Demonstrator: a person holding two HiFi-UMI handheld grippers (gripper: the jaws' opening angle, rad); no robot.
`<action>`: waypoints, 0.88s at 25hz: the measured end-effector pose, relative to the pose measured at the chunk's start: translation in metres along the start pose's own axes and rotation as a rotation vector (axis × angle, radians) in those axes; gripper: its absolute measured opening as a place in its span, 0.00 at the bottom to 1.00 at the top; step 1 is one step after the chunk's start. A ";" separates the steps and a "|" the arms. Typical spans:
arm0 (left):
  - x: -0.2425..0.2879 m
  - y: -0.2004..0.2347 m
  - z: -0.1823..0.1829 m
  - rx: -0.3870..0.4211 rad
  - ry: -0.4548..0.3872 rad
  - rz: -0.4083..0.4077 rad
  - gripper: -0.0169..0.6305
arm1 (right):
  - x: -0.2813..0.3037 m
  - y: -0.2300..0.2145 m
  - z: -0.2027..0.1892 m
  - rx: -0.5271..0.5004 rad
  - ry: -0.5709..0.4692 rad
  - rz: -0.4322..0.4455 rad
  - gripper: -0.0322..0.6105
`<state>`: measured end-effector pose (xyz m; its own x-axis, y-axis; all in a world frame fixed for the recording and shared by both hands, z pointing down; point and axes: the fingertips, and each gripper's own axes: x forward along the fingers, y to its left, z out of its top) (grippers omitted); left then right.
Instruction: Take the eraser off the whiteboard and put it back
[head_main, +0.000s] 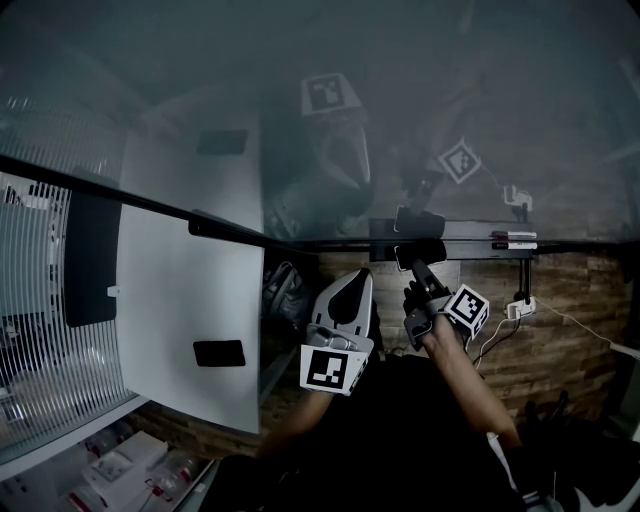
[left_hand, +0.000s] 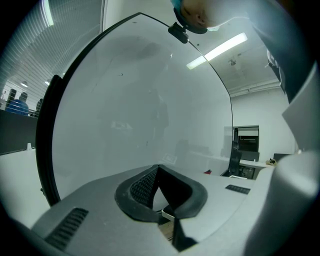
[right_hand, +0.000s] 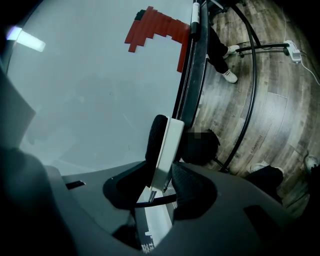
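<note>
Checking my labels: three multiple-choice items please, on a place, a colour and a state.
1. Where is the eraser? A in the right gripper B on the floor C on a chair
2. What colour is the mark on the whiteboard? A blue B red C green
3. How is the left gripper? A shut, empty B wide open C shut on a pen
Answers: A, clamped in the right gripper view; B, the mark shows red; A, its pads meet on nothing.

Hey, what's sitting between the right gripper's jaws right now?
The eraser. The right gripper has it clamped between its jaws, with the white back and the black felt on the side toward the whiteboard. The right gripper view shows this.
</note>
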<state>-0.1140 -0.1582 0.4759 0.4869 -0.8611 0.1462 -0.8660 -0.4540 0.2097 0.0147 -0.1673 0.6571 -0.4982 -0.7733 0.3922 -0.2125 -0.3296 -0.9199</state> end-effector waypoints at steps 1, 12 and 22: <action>0.000 0.000 0.000 0.001 0.000 0.000 0.04 | 0.000 0.001 0.001 -0.004 -0.001 0.002 0.29; 0.001 0.003 0.000 -0.004 0.000 0.003 0.04 | 0.003 -0.001 0.000 -0.010 -0.002 -0.004 0.29; 0.002 0.005 0.001 -0.009 -0.001 0.006 0.04 | 0.007 -0.002 0.001 0.006 -0.002 -0.002 0.30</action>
<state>-0.1174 -0.1627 0.4768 0.4817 -0.8641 0.1461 -0.8677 -0.4470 0.2174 0.0123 -0.1721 0.6615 -0.4963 -0.7734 0.3944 -0.2083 -0.3350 -0.9189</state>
